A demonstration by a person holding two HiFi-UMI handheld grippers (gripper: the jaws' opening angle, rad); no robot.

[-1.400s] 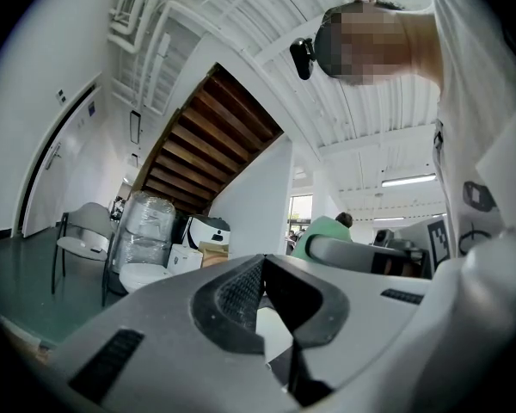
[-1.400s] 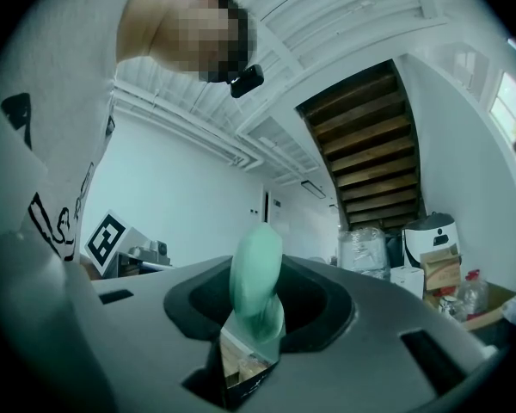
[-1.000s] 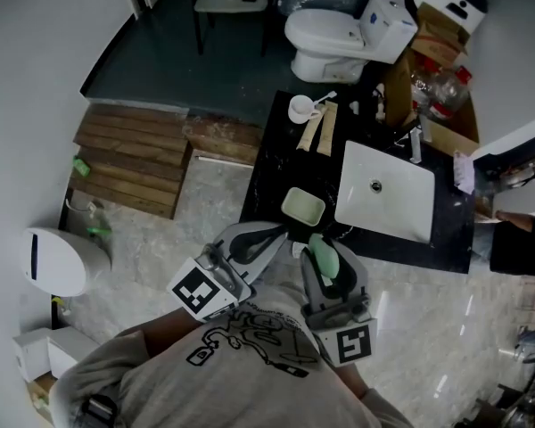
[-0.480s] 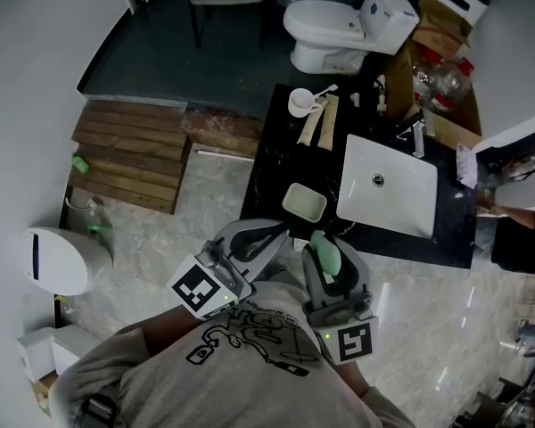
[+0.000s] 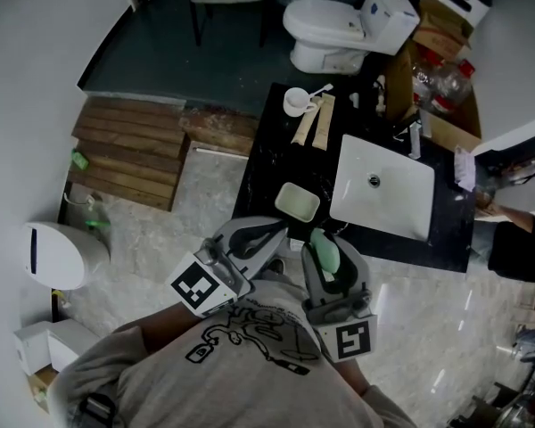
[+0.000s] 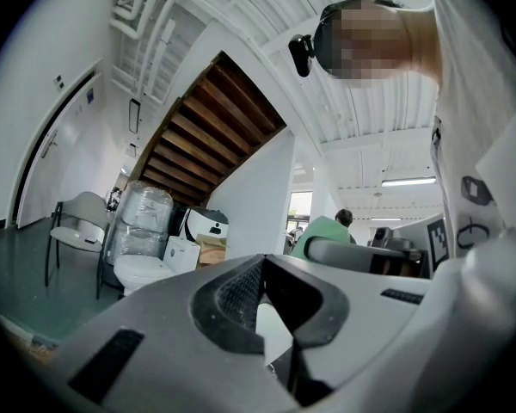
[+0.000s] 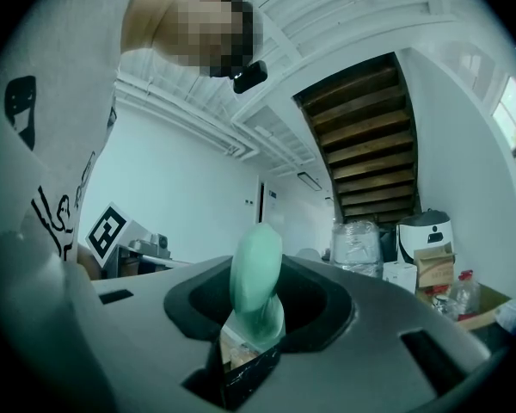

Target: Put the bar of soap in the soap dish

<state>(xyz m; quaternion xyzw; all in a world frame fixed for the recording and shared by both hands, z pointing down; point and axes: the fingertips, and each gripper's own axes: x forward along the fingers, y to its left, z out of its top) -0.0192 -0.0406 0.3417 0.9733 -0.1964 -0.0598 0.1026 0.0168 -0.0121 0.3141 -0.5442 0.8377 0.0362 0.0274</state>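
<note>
A pale green soap dish [image 5: 298, 202] sits empty on the near left part of the black counter [image 5: 267, 163]. My right gripper [image 5: 326, 239] hovers just short of the counter's near edge, to the right of the dish, and is shut on a green bar of soap [image 5: 325, 256]. In the right gripper view the soap [image 7: 256, 282] stands on edge between the jaws of that gripper [image 7: 258, 269]. My left gripper [image 5: 283, 232] is beside it, just below the dish, jaws together and holding nothing [image 6: 262, 261].
A white basin [image 5: 382, 190] with a tap [image 5: 416, 141] fills the counter's right side. At the far end stand a white cup [image 5: 295, 102] and two flat tubes [image 5: 315, 125]. Beyond are a toilet [image 5: 339, 29], cardboard boxes [image 5: 432, 87] and wooden steps [image 5: 129, 154].
Both grippers stay where they were, the soap still in the right one. Only the head view has drifted slightly, so the counter sits a little further left in the picture.
</note>
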